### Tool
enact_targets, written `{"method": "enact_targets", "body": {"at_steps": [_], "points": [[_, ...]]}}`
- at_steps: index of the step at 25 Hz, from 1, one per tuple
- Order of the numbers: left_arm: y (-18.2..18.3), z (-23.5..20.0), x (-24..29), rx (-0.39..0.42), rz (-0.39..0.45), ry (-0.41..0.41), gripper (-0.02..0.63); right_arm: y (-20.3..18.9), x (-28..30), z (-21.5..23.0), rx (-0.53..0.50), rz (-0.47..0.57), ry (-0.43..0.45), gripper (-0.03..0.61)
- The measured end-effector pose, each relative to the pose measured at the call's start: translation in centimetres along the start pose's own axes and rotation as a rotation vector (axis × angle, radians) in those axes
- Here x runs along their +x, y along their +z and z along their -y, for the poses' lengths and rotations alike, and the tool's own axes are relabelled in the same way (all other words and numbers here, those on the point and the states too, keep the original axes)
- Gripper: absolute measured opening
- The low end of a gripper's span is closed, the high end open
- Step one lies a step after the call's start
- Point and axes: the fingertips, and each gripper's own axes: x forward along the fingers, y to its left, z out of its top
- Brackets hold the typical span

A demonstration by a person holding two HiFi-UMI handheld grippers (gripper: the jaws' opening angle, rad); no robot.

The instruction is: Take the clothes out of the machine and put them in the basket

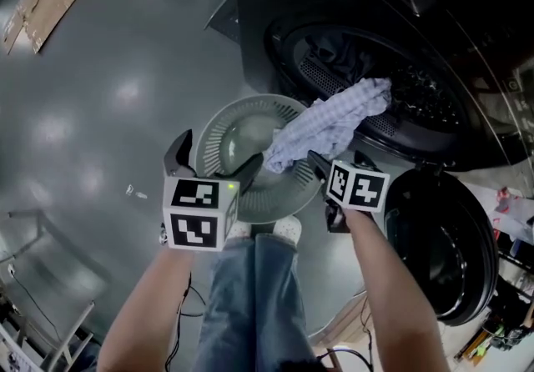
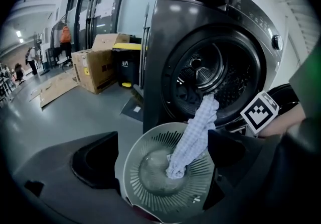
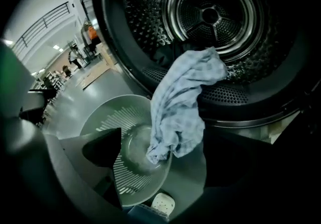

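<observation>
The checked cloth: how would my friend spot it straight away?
Find the big dark washing machine with its round door open. From its mouth a cloth hangs down into the round slotted basket on the floor. It is the only pale, blue-and-white checked thing; the clothes left in the drum are dark.

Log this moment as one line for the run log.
step: unloading | checked cloth: draped from drum into basket | left gripper: open, nothing gripped | right gripper: open, nothing gripped

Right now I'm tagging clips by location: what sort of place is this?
Likely an open industrial hall or showroom, not a home laundry: the washer stands on a wide polished floor, with cardboard boxes and people far behind.
</observation>
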Motion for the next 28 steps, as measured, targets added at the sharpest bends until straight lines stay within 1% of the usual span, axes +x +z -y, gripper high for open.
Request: {"method": "enact_targets", "body": {"at_steps": [2,4,7,9,11,14,15,16,17,18,19,20,22,25,28], "points": [[-0.5,0.1,0.6,0.003,-0.012,-0.002,0.558,-0.1,1.2,1.5,0.045,0.003,-0.026,0.497],[-1.2,0.2,1.2,0.011,-0.024,-0.004,0.558,0.1,2.6,2.6,0.072,0.016,-0.019,0.497],[-1.9,0.1,2.0,0.024,-0.038,-0.004,0.558,1.7,4.3,3.8,0.079,0.056,0.009,0.495],[-2.1,-0.1,2.5,0.030,-0.040,-0.001,0.558,2.7,5.3,4.5,0.069,0.068,0.009,0.495],[-2.3,-0.2,2.9,0.032,-0.040,0.003,0.558,3.3,6.4,4.9,0.074,0.063,0.014,0.494],[-2.5,-0.4,3.5,0.035,-0.039,0.009,0.558,3.1,8.0,5.0,0.130,0.037,0.039,0.489],[-2.6,-0.4,3.7,0.035,-0.040,0.010,0.558,2.9,8.3,5.0,0.148,0.030,0.047,0.468],[-2.7,-0.4,3.8,0.031,-0.043,0.011,0.558,2.7,8.3,4.9,0.155,0.025,0.056,0.398],[-2.8,-0.4,4.0,0.029,-0.046,0.010,0.558,2.7,8.3,4.7,0.147,0.022,0.064,0.250],[-2.8,-0.3,4.2,0.029,-0.048,0.008,0.558,2.7,8.1,4.3,0.125,0.023,0.071,0.140],[-2.9,-0.3,4.3,0.031,-0.050,0.006,0.558,2.8,8.0,3.9,0.096,0.028,0.077,0.072],[-2.9,-0.2,4.4,0.035,-0.052,0.005,0.558,3.0,7.8,3.4,0.066,0.034,0.082,0.059],[-2.7,0.0,4.3,0.036,-0.053,0.003,0.558,3.2,7.3,2.7,0.025,0.041,0.092,0.054],[-1.9,0.4,3.8,0.031,-0.039,0.000,0.558,3.9,5.8,2.4,0.004,0.062,0.103,0.052],[-1.1,0.5,3.1,0.035,-0.027,0.000,0.557,4.9,3.5,1.8,-0.044,0.094,0.113,0.052]]}}
